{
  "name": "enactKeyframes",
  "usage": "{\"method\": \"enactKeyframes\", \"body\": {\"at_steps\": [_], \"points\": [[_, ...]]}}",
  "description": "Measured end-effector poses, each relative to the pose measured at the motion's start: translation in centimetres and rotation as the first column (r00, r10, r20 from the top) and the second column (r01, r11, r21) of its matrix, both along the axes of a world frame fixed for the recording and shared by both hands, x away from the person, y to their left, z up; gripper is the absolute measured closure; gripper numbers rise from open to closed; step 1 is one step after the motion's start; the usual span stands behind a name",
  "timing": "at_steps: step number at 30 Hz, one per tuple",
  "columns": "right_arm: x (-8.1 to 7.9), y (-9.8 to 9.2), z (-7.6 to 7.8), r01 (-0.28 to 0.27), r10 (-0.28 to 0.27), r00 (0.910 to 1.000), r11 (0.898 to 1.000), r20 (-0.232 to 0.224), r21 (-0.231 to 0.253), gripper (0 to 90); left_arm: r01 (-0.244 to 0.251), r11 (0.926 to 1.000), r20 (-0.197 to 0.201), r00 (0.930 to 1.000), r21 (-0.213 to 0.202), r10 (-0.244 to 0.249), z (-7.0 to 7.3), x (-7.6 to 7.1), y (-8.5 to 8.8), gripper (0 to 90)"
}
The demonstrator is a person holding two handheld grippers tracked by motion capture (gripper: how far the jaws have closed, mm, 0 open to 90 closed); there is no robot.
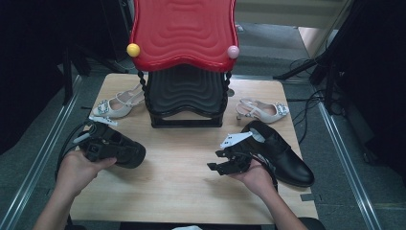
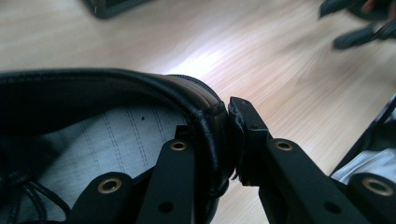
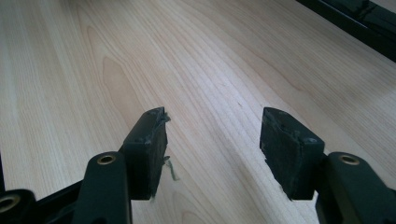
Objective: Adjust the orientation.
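Near you at the left, your left gripper (image 2: 219, 140) pinches the collar of a black shoe (image 1: 125, 149), one jaw inside on the pale lining and one outside. The shoe is at the near-left part of the table (image 1: 182, 191), its long axis running left to right, toe pointing right. Your right gripper (image 3: 212, 144) has its jaws spread with nothing between them. Just right of it lies the second black shoe (image 1: 282, 155), toe to the near right.
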State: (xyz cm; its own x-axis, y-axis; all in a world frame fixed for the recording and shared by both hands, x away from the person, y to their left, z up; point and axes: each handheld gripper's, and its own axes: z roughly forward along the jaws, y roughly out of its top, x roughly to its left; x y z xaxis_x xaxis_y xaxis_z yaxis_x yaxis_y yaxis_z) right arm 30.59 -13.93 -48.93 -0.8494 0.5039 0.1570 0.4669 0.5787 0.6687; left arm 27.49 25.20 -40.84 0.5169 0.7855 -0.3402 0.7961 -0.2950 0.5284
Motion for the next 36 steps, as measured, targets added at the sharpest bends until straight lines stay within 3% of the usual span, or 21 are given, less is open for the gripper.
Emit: {"method": "enactKeyframes", "body": {"at_steps": [3,5,6,7,12,14,18,24,30,34,36], "points": [[0.1,-0.2,0.2,0.008,-0.008,0.9999,1.0,-0.007,0.015,42.3,0.001,1.0,-0.012,0.9999,0.001,-0.001,0.6,0.3,-0.8,79.3],[0.2,-0.6,0.4,0.017,-0.016,0.9998,0.999,-0.007,0.037,42.3,0.018,0.9998,-0.02,0.9996,0.013,-0.017,1.3,0.6,-2.4,79.3],[0.2,-0.7,0.6,0.022,-0.021,0.9997,0.999,-0.01,0.044,42.3,0.018,0.9998,-0.02,0.9996,0.013,-0.017,1.3,0.6,-2.4,79.3],[0.2,-0.9,0.7,0.028,-0.028,0.9996,0.998,-0.007,0.051,42.3,0.045,0.9989,-0.027,0.9987,0.015,-0.044,1.6,0.8,-3.5,79.4],[0.6,-1.8,1.1,0.056,-0.055,0.9984,0.995,-0.012,0.081,42.3,0.062,0.9977,-0.039,0.9973,0.025,-0.061,2.0,1.2,-6.3,79.3],[0.7,-2.2,1.2,0.066,-0.065,0.9978,0.994,-0.015,0.092,42.3,0.089,0.9957,-0.054,0.9947,0.027,-0.088,2.0,1.5,-7.2,79.3],[0.7,-2.9,1.5,0.082,-0.081,0.9966,0.991,-0.009,0.105,42.3,0.161,0.9869,-0.092,0.9828,0.002,-0.16,1.6,1.7,-9.6,79.3],[0.8,-3.7,1.6,0.103,-0.102,0.9947,0.988,-0.009,0.115,42.3,0.196,0.9804,-0.098,0.9755,-0.017,-0.197,1.2,2.1,-12.2,79.3],[0.8,-4.3,1.4,0.121,-0.12,0.9927,0.987,-0.009,0.103,42.5,0.231,0.973,-0.133,0.9644,0.004,-0.228,-1.1,3.2,-16.5,78.7],[0.5,-4.3,1.3,0.127,-0.127,0.9918,0.988,-0.011,0.09,42.5,0.218,0.9759,-0.163,0.9625,-0.012,-0.217,-2.8,3.8,-18.5,77.6],[0.5,-4.4,1.2,0.129,-0.128,0.9917,0.988,-0.012,0.085,42.5,0.214,0.9769,-0.17,0.9628,0.001,-0.21,-3.5,3.9,-19.3,77.0]]}}
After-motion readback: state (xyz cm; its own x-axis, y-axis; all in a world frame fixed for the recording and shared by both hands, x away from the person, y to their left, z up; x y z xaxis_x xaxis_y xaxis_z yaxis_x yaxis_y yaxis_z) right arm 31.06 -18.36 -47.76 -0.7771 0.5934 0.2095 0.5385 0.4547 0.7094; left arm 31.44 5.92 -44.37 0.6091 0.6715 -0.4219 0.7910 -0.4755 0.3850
